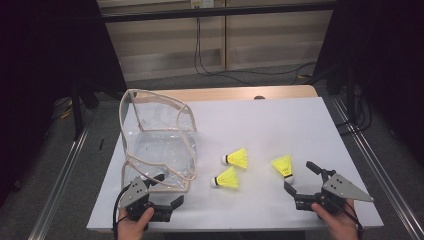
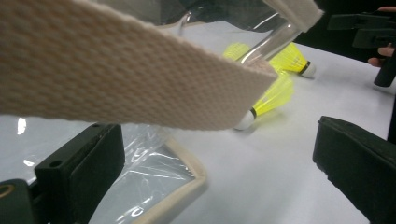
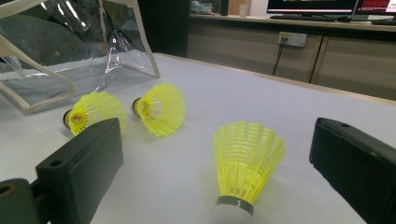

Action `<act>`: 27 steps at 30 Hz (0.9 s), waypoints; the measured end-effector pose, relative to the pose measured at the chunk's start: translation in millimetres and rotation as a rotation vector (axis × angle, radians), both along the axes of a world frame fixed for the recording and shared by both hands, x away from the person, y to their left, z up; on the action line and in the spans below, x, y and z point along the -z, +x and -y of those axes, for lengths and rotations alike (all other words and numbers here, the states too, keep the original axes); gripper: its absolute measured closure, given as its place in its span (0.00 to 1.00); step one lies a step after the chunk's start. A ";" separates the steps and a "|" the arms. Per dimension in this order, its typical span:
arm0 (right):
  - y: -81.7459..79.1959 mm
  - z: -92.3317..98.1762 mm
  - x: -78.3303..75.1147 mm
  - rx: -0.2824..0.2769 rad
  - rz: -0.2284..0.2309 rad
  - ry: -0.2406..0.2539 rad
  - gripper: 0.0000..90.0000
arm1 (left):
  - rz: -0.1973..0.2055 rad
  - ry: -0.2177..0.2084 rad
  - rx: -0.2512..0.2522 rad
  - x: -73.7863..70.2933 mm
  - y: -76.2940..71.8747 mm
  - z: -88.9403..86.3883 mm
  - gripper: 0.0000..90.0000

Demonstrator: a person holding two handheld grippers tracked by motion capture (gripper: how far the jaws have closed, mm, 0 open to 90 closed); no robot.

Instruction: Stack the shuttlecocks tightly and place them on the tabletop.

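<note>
Shuttlecocks, three in yellow, lie on the white surface to the right of a clear bag with cream webbing trim; the nearest shuttlecock rests just ahead of the right gripper, cork end toward it, and in the right gripper view it stands between the two black jaws, which are spread wide and touch nothing; the middle shuttlecock and the far shuttlecock lie close together between bag and right gripper; the left gripper sits at the bag's near corner, jaws wide apart; in the left gripper view a cream strap crosses above the jaws without being clamped, the bag's trimmed edge lying between them; each gripper is held by a hand at the near edge of the surface.
</note>
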State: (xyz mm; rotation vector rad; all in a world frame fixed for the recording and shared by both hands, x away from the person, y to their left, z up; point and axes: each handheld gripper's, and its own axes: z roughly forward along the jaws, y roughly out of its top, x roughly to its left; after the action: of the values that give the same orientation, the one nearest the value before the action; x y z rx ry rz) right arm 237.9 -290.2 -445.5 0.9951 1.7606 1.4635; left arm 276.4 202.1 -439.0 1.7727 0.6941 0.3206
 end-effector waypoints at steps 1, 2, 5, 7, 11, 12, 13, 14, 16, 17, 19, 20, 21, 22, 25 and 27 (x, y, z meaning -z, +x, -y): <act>-0.2 0.0 0.0 -0.001 0.000 -0.002 0.03 | -0.003 0.003 0.005 -0.1 -0.7 0.2 0.03; -0.3 0.3 -0.1 -0.001 0.002 -0.005 0.03 | -0.003 0.006 0.010 -0.1 -1.0 0.7 0.03; -0.8 0.7 -0.5 0.005 0.003 -0.001 0.03 | -0.003 0.011 0.013 0.1 -1.8 2.3 0.03; -0.6 1.1 -0.4 0.005 0.003 -0.003 0.03 | -0.008 0.006 0.010 0.3 -1.9 3.2 0.03; -0.1 0.5 0.0 -0.001 0.002 -0.003 0.03 | -0.012 0.008 0.012 0.4 -1.9 4.5 0.03; 0.0 0.1 0.1 -0.001 0.001 -0.001 0.03 | -0.018 0.006 0.011 0.3 -2.1 4.9 0.03; 0.0 -0.1 0.1 -0.002 -0.001 -0.003 0.03 | -0.021 0.003 0.011 0.3 -2.3 5.8 0.03; 0.0 -0.1 0.1 -0.002 -0.001 -0.003 0.03 | -0.021 0.003 0.011 0.3 -2.3 5.8 0.03; -0.1 -0.1 -0.3 0.002 0.000 -0.006 0.03 | -0.027 -0.001 0.020 0.7 -3.4 8.2 0.03; 0.1 0.2 -0.4 0.002 0.000 -0.006 0.03 | -0.026 0.009 0.027 0.8 -3.5 8.4 0.03; 0.2 0.3 -0.3 0.001 -0.001 -0.005 0.03 | -0.027 0.012 0.032 1.0 -3.7 9.2 0.03; 0.4 0.3 -0.2 0.001 -0.002 -0.004 0.03 | -0.028 0.010 0.029 1.2 -3.5 10.2 0.03; 0.5 0.4 -0.2 -0.001 -0.001 -0.005 0.03 | -0.029 0.009 0.029 1.2 -3.3 10.3 0.03; 0.4 0.1 -0.2 -0.001 -0.003 -0.003 0.03 | -0.030 0.007 0.029 1.2 -3.2 10.5 0.03; 0.9 -1.3 -0.2 -0.009 0.000 -0.009 0.03 | -0.036 0.006 0.045 1.8 -3.7 12.0 0.03; 1.1 -3.0 -0.4 -0.014 0.002 -0.012 0.03 | -0.037 0.008 0.042 2.0 -4.3 13.2 0.03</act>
State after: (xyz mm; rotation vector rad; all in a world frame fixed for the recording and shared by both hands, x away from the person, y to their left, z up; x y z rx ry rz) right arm 239.0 -287.2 -445.1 0.9762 1.7760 1.4605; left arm 272.1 188.9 -441.0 1.8028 0.6814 0.2627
